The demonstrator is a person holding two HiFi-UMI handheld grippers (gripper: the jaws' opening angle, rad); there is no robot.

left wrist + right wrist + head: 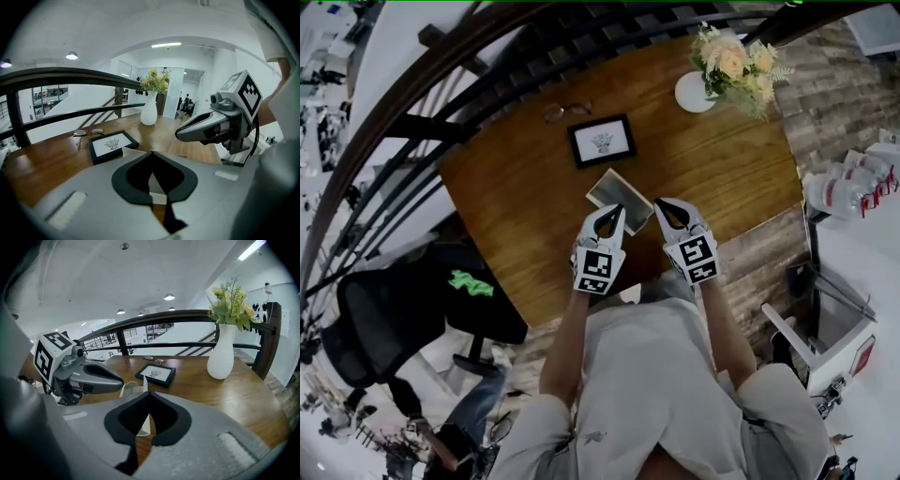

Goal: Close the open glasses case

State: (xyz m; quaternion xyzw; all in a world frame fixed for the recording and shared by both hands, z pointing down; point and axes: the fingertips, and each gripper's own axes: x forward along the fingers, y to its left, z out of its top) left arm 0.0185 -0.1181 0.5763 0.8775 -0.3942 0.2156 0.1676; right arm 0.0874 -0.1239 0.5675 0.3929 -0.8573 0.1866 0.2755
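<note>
The glasses case (pixel 619 195) lies open on the wooden table (pixel 525 216), a pale rectangular box with its lid raised. My left gripper (pixel 616 215) hovers at the case's near left edge and my right gripper (pixel 663 206) at its near right corner, both shut with nothing held. In the left gripper view my left gripper (pixel 151 153) points over the case (pixel 129 152), whose pale edge shows just past the closed tips. In the right gripper view my right gripper (pixel 149 393) is just right of the case's upright lid (pixel 143 383). Most of the case is hidden behind the jaws.
A black picture frame (pixel 602 141) lies beyond the case, with a pair of glasses (pixel 567 111) further back near the dark railing (pixel 441 84). A white vase of flowers (pixel 698 90) stands at the far right of the table. An office chair (pixel 384 323) is left of the table.
</note>
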